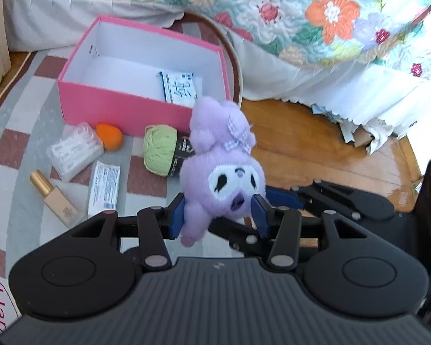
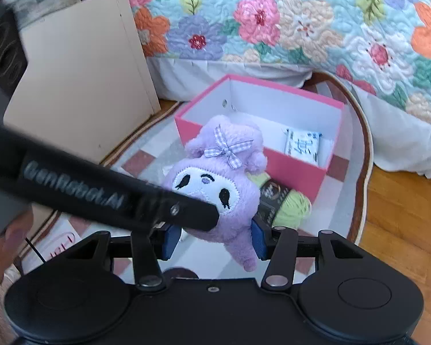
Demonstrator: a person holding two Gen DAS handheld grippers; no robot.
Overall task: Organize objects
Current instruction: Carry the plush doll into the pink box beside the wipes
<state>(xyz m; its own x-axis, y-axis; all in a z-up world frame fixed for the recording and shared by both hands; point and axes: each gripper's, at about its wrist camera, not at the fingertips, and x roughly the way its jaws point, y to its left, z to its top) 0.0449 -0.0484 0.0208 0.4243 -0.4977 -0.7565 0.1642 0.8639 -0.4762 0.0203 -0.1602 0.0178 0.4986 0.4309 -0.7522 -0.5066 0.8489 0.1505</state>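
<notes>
A purple plush toy with a checked bow hangs upside down between the blue pads of both grippers. My left gripper is shut on its body. My right gripper is also shut on the plush toy, and the left gripper's black finger crosses in front of it. Beyond stands an open pink box holding a white-and-blue packet. The box and packet also show in the right wrist view.
On the checked rug lie a green yarn ball, an orange sponge, a clear swab box, a white sachet and a gold-capped bottle. A floral quilted bed stands behind, a beige cabinet at left, wood floor at right.
</notes>
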